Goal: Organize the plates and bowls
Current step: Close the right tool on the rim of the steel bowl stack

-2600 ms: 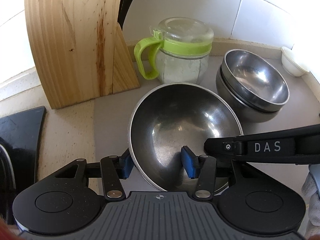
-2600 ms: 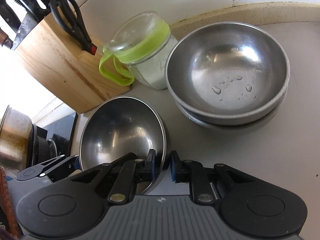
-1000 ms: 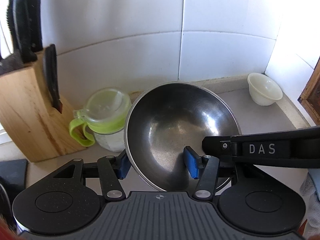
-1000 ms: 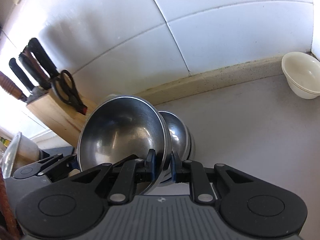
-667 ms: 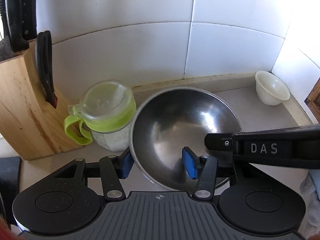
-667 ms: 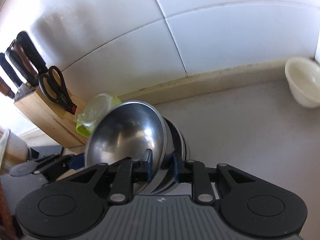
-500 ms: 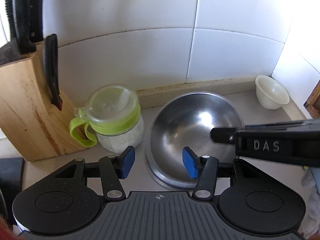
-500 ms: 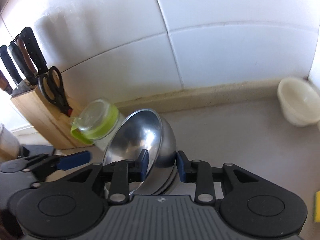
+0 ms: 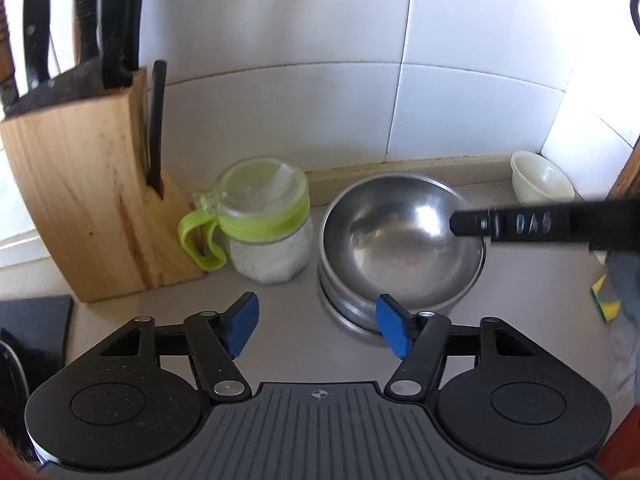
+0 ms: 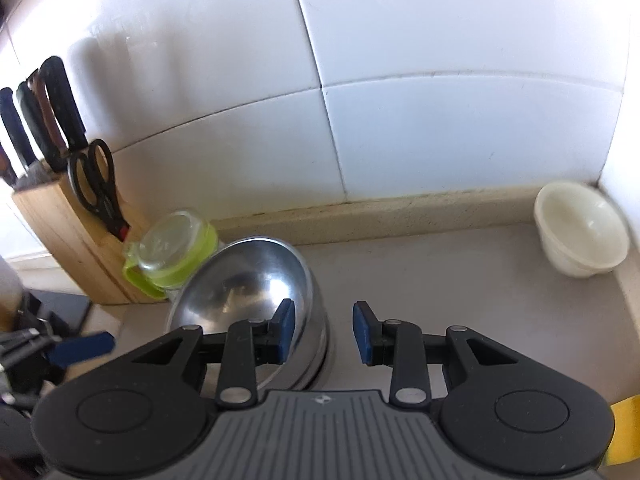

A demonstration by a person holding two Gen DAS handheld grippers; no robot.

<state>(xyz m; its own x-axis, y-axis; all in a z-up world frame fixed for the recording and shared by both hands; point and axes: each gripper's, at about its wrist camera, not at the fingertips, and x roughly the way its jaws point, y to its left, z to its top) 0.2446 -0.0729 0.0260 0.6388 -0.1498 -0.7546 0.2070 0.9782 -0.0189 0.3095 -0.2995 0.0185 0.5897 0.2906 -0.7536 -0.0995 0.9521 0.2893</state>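
A stack of steel bowls (image 9: 400,248) stands on the grey counter by the tiled wall, the large bowl nested on top; it also shows in the right wrist view (image 10: 248,284). My left gripper (image 9: 318,330) is open and empty, just in front of the stack. My right gripper (image 10: 322,330) is open and empty, its left fingertip beside the stack's right rim. The right gripper's finger crosses the left wrist view above the bowl. A small cream bowl (image 10: 580,232) sits in the far right corner and shows in the left wrist view (image 9: 540,178).
A glass jar with a green lid (image 9: 268,220) stands left of the stack, touching or nearly so. A wooden knife block (image 9: 88,200) with knives and scissors is further left. A black hob edge (image 9: 32,320) lies at the left. A yellow sponge (image 9: 606,300) lies at the right.
Both grippers carried the large steel bowl over and set it on the stacked bowls, then opened and let go. Both have drawn back and up a little.
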